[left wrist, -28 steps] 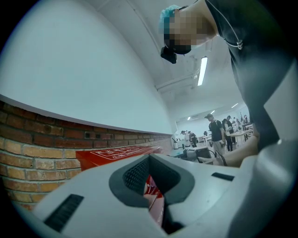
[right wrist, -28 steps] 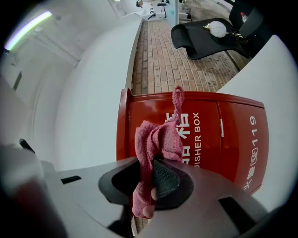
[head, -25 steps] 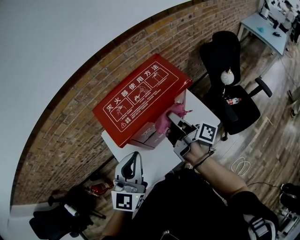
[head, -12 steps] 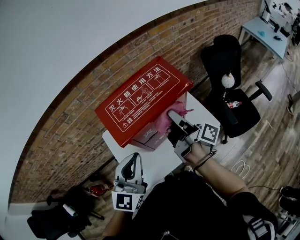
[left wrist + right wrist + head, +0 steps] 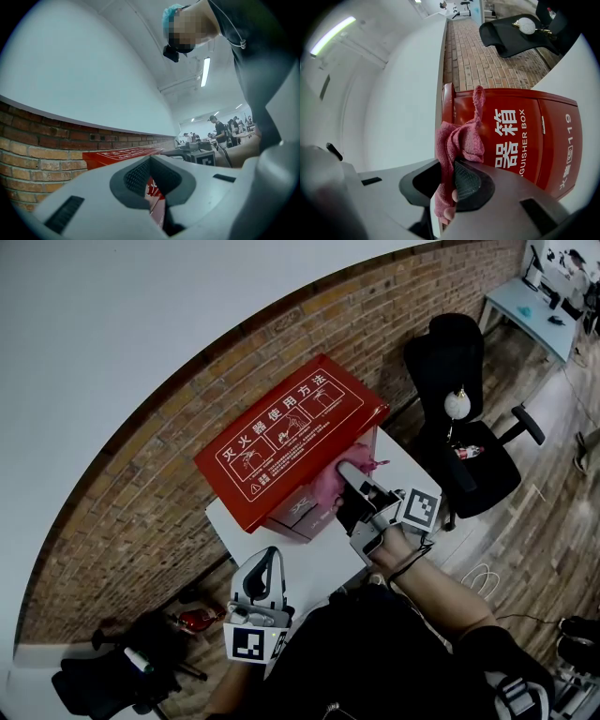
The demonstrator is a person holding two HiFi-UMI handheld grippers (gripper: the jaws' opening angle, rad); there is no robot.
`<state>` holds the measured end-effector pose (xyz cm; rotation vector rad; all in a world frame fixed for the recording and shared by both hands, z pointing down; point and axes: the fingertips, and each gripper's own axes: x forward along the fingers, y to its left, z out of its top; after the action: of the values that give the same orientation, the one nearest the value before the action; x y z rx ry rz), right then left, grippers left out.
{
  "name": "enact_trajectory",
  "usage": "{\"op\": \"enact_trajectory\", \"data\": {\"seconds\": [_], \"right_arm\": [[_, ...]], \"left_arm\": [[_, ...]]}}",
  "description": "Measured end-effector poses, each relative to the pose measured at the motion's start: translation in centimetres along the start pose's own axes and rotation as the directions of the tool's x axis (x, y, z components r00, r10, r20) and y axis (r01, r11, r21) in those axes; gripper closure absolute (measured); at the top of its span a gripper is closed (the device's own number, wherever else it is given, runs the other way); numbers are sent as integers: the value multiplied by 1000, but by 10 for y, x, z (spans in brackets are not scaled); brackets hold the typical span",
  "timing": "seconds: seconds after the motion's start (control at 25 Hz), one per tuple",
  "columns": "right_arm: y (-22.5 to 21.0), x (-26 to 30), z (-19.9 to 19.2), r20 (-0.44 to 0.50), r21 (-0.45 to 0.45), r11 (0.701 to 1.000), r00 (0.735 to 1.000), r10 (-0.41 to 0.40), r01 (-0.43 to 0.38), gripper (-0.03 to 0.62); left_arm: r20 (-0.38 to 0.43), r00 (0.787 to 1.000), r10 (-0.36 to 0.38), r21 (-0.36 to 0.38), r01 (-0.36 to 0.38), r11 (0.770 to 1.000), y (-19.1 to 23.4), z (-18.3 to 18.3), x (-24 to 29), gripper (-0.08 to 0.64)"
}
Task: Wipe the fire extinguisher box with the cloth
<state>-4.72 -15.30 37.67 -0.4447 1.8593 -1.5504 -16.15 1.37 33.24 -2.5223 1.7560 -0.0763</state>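
Observation:
A red fire extinguisher box [image 5: 281, 432] with white print stands on a white table [image 5: 309, 568] against a brick wall; its front door [image 5: 534, 136] reads "BOX 119". My right gripper [image 5: 345, 486] is shut on a pink cloth [image 5: 330, 482], which it holds against the box's front face. In the right gripper view the cloth [image 5: 457, 140] hangs bunched between the jaws of the right gripper [image 5: 449, 180]. My left gripper [image 5: 261, 579] sits low at the table's near edge, away from the box, jaws closed on nothing. In its own view the left gripper [image 5: 150, 183] points at the box [image 5: 122, 153].
A black office chair [image 5: 459, 418] stands right of the table. A brick wall [image 5: 141, 493] runs behind the box. Dark gear and a red item [image 5: 192, 620] lie on the wooden floor at lower left. People work at benches [image 5: 225, 131] in the distance.
The right gripper and cloth have stayed at the box's front face, with only a slight shift. The left gripper has not moved.

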Motion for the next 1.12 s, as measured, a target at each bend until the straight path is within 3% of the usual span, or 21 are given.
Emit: {"op": "enact_trajectory", "data": {"seconds": [1.12], "right_arm": [[3, 10, -68, -103, 22, 1000, 995, 2, 1, 517]], "left_arm": [[-9, 1000, -3, -11, 3, 1000, 13, -6, -17, 526]]}}
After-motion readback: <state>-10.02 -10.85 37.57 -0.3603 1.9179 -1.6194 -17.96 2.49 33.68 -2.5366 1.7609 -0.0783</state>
